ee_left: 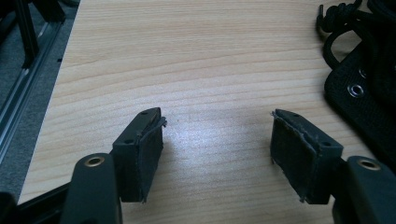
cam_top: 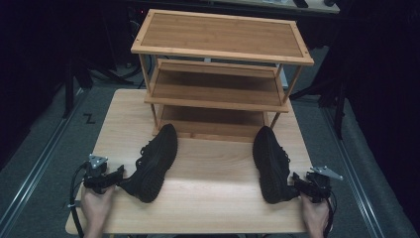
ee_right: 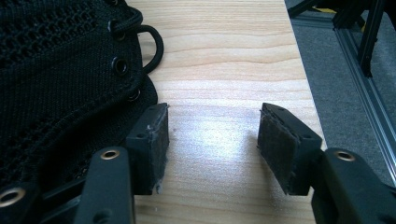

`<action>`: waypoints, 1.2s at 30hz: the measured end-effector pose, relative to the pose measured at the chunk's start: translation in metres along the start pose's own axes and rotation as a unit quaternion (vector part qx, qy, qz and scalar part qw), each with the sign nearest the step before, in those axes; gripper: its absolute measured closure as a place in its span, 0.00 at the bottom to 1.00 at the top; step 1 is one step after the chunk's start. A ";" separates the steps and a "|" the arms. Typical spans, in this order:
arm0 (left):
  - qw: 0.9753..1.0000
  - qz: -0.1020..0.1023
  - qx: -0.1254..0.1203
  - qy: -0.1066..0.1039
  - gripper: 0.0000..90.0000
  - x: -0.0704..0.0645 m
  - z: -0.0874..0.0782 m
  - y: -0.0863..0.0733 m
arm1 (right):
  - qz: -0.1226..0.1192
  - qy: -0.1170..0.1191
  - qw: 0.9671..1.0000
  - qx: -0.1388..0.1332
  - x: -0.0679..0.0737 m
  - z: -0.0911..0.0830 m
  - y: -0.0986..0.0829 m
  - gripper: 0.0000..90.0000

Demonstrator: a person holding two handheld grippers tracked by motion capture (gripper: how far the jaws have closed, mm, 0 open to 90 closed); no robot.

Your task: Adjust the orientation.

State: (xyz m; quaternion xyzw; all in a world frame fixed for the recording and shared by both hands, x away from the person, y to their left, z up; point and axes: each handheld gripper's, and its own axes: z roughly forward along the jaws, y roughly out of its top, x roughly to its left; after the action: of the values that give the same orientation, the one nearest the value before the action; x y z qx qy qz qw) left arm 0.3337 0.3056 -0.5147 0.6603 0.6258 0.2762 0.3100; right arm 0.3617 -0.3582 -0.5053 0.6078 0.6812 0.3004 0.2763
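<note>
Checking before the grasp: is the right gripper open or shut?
Open. The right gripper has its jaws spread with bare table between them, beside the right shoe.

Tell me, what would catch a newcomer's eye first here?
Two black shoes lie on the wooden table, the left shoe angled, the right shoe straighter. Behind them stands a three-tier wooden rack. By each shoe's heel a hand holds an open gripper, left gripper and right gripper.

The high view is lit dimly from above, so that the pale wooden tabletop is picked out while the surroundings are lost in near-black and fine detail is softened. In both gripper views a whitish glare patch is seen on the wood between the jaws, whose nearest parts are slightly blurred.
</note>
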 end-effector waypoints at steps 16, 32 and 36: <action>1.000 -0.015 -0.004 -0.015 0.38 0.004 -0.001 0.000 | -0.006 0.005 1.000 0.004 0.002 0.001 0.000 0.41; 0.998 -0.010 -0.004 -0.068 0.34 0.002 -0.001 0.003 | -0.008 0.006 1.000 0.005 0.002 0.001 0.001 0.39; 0.996 -0.008 -0.009 -0.092 0.33 -0.002 -0.004 0.008 | -0.008 0.007 1.000 0.005 0.002 0.001 0.000 0.39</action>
State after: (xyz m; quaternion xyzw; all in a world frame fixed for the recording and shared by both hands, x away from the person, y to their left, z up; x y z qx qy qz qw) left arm 0.3359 0.3038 -0.5065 0.6747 0.5974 0.2174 0.3749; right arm 0.3625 -0.3561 -0.5056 0.6013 0.6896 0.2989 0.2712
